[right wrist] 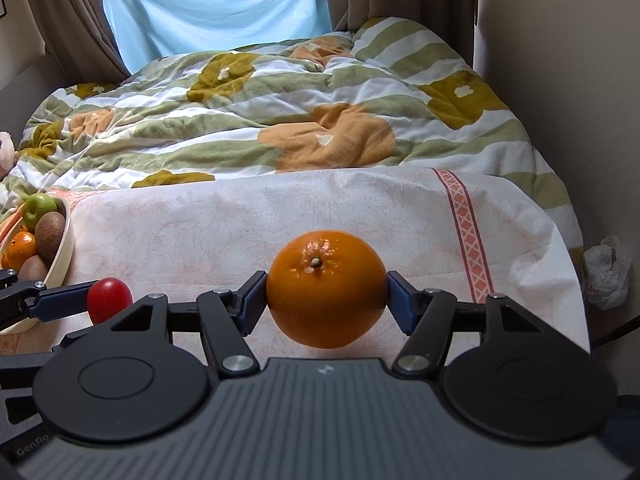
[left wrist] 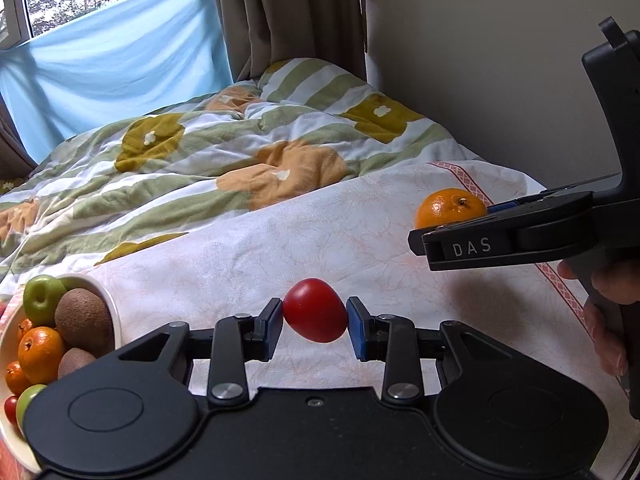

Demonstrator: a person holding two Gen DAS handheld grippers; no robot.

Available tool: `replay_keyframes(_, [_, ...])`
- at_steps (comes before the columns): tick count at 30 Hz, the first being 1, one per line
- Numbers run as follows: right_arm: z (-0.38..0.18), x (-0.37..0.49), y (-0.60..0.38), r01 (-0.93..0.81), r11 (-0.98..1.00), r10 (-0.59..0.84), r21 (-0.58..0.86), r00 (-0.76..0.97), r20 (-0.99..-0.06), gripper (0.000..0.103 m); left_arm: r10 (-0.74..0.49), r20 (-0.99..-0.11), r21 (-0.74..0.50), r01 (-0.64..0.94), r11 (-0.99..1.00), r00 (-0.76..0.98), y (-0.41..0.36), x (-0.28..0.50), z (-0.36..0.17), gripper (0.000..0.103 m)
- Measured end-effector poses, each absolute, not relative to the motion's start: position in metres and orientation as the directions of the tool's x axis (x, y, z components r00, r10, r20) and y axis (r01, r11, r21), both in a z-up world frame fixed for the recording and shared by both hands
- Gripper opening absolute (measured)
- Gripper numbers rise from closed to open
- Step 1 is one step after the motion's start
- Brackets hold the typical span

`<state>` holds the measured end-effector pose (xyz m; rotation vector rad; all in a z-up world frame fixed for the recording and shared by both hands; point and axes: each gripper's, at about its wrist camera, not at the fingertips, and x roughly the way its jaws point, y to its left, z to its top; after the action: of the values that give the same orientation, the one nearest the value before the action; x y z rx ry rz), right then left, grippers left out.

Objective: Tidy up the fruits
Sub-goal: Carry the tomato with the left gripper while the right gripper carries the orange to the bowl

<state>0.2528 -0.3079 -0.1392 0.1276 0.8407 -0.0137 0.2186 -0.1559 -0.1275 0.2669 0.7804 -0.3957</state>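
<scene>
Left gripper [left wrist: 314,326] pinches a small red tomato [left wrist: 315,315] between its blue pads, one pad touching each side; fruit held clear above the white towel [left wrist: 248,256]. Right gripper [right wrist: 327,300] clamps an orange [right wrist: 326,289] the same way, stem end facing up — pads pressed on both flanks, fruit off the towel. From the left wrist view the right gripper enters from the right, a hand [left wrist: 608,312] on its handle. Cream bowl [left wrist: 114,308] sits at the near left of the towel — holds a green apple [left wrist: 42,298], kiwis [left wrist: 83,318], and small oranges [left wrist: 40,354]. Floral quilt [right wrist: 280,120] lies beyond, at the far side.
</scene>
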Motion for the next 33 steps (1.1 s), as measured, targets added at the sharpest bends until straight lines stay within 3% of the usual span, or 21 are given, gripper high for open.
replay_keyframes(19, [-0.055,0.186,-0.225,-0.186,0.969,0.248,0.164,0.698,-0.672,0.078,-0.054,-0.631,0.114,0.161,0.980,0.774,-0.077,0.140,-0.061,0.038])
replay_keyframes(33, [-0.038,0.219,-0.116,-0.257,0.948,0.316,0.189,0.677,-0.664,0.078,0.023,-0.638,0.110,0.062,0.992,0.770,0.034,0.175,-0.055,0.038])
